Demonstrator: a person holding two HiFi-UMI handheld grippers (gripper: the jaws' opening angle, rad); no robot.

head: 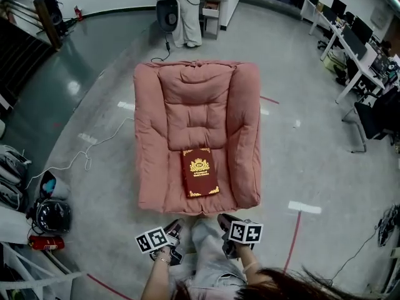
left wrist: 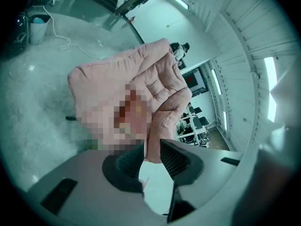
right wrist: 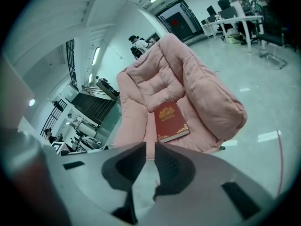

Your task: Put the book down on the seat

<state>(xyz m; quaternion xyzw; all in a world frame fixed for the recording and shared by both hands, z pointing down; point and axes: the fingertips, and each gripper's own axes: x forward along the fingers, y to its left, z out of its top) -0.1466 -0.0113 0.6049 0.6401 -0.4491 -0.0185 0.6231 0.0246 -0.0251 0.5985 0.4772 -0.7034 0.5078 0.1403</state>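
I am holding my left tool (head: 175,227) and right tool (head: 225,220) empty, jaws barely parted, the book (head: 199,172) lying lengthwise ahead between them on the seat (head: 195,129).

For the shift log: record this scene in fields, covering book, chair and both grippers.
object: dark red hardcover book with gold print, lying flat at the front of the seat
furniture: pink padded fabric armchair
left gripper: jaws apart, empty, clear of the book
right gripper: jaws narrowly apart, empty, clear of the book
task: book is down
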